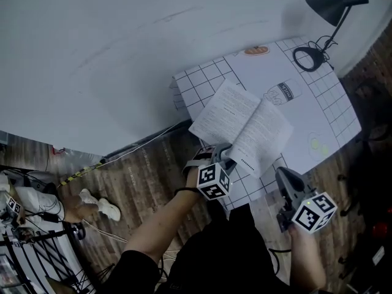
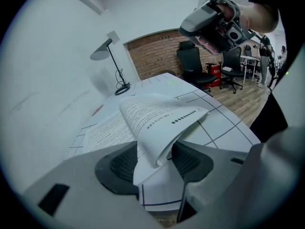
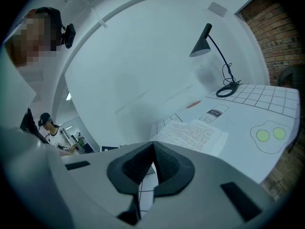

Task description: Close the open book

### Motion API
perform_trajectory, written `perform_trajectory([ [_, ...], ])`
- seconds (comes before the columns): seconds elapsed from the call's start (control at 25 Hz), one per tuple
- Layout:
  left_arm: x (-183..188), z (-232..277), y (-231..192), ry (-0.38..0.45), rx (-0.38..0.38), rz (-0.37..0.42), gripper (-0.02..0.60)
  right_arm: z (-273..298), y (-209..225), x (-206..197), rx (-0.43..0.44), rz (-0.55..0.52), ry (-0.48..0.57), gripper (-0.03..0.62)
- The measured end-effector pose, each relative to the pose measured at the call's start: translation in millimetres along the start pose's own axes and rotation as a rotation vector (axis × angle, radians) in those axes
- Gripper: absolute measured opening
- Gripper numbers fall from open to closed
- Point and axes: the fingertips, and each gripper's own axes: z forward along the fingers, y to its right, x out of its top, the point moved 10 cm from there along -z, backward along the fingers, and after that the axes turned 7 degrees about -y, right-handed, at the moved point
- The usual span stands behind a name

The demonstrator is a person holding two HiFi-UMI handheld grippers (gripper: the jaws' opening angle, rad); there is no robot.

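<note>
Book: the open book (image 1: pixel 242 124) lies near the middle of the bench (image 1: pixel 331 112), on its white gridded surface. The left-hand page lies flat. The right-hand leaves rise in a loose curl at the near edge.

Left gripper: my left gripper (image 1: pixel 228 155) meets the book at its near edge and is angled down toward it. Its marker cube (image 1: pixel 213 181) faces the head camera.

Left fingers: in the left gripper view (image 2: pixel 155 159) my fingers (image 2: pixel 124 163) stand wide. The curled sheaf of leaves (image 2: pixel 157 118) hangs between them, rounded and not pinched flat.

Right gripper: my right gripper (image 1: pixel 283 175) is held off the bench's near corner, apart from the book and touching nothing. It also shows at the top of the left gripper view (image 2: pixel 209 20).

Right fingers: in the right gripper view (image 3: pixel 153 151) my fingers (image 3: pixel 167 163) meet at their tips with nothing between them. The book (image 3: pixel 190 135) lies beyond them on the bench (image 3: pixel 238 123).

Lamp: a black lamp (image 1: pixel 337 5) stands at the far corner of the bench, well apart from the book. It also shows in both gripper views (image 2: pixel 112 63) (image 3: pixel 214 46).

Printed marks: a milk-carton outline (image 1: pixel 280 92) lies just beyond the book, and two green circles (image 3: pixel 268 135) lie to its right.

Surroundings: wood-plank floor (image 1: pixel 141 182); office chairs (image 2: pixel 190 63) before a brick wall.
</note>
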Motion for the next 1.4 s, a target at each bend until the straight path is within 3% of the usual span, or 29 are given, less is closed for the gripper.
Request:
perform_trajectory([
  [0.16,-4,-6,-3,0.026,0.007,-0.064,0.214,2,-2,1,0.009,-0.004,-0.004,-0.005],
  [0.36,-1,-16,4,0.005,0.095,0.074,0.13,4,-3,1,0.013,-0.002,-0.009,-0.005],
  [0.44,0,-18,6,0.012,0.1,0.076,0.11,4,-4,2,0.016,-0.002,-0.01,-0.005],
  [0.8,-14,-17,-7,0.051,0.083,-0.083,0.103,9,2,1,0.025,0.003,-0.023,-0.005],
  [0.96,-18,-20,-11,0.101,0.08,-0.223,0.104,12,3,0,0.037,0.003,-0.03,-0.005],
  [1.04,-11,-27,-10,0.129,0.092,-0.244,0.104,12,5,2,0.038,0.003,-0.032,-0.005],
  [1.2,5,-32,0,0.125,0.097,-0.185,0.118,11,8,5,0.035,0.005,-0.031,-0.005],
  [1.4,13,-30,12,0.09,0.129,-0.047,0.158,8,7,10,0.037,0.002,-0.031,-0.005],
])
